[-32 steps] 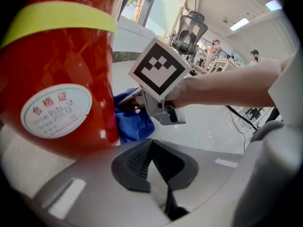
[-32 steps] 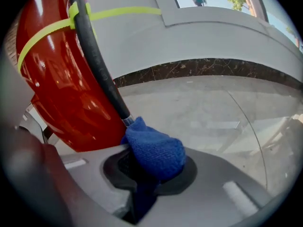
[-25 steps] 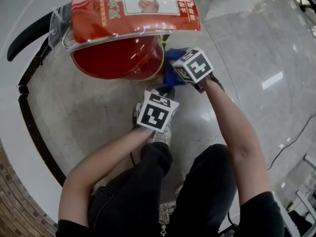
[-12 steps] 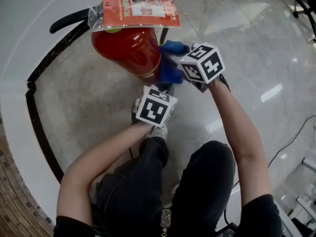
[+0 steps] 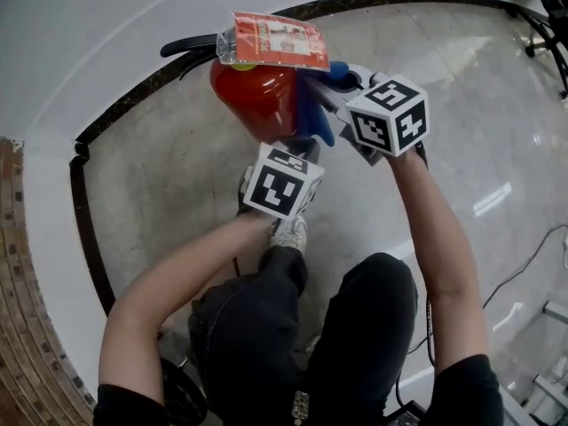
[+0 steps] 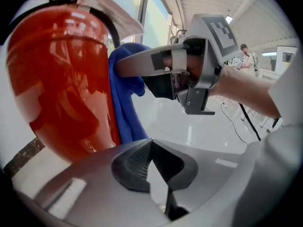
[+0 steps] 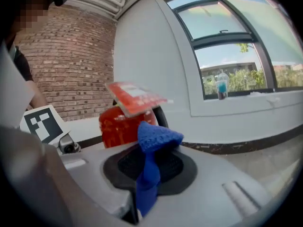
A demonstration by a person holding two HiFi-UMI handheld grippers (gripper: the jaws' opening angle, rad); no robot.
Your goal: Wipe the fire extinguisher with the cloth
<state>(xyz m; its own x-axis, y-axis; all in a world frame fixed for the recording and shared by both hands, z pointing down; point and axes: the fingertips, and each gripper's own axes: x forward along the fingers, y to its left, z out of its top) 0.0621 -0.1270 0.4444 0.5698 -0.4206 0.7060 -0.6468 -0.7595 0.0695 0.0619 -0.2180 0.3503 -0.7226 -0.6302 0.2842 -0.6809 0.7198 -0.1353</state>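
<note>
**Wipe under way on the extinguisher's side; body not steadied**

Step in hand: the right claw (image 7: 150, 167) is clamped on a fold of the blue cloth (image 6: 125, 103). The cloth lies against the right flank of the red extinguisher (image 6: 61, 79), high up near the shoulder. The left claw (image 6: 154, 167) is fully closed with nothing in it. It sits just beside the lower body, and I cannot tell whether it touches.

The extinguisher stands upright on the floor (image 5: 169, 176), close to the wall (image 5: 106, 25). A red laminated tag (image 5: 271, 41) lies over its top, and a black hose (image 5: 191, 47) points off to the left.

Next move, in my judgement: keep the cloth pressed on and carry it round to the faces not yet covered. The tag and hose will need working around. The body is free-standing, so side pressure could rock it.

Surroundings: polished pale stone floor, reflective, edged by a dark strip (image 5: 89, 238). The wall is white and curved, with brickwork (image 7: 71, 70) to one side and a window (image 7: 236, 46) above. Another person (image 6: 246, 58) stands well off.
</note>
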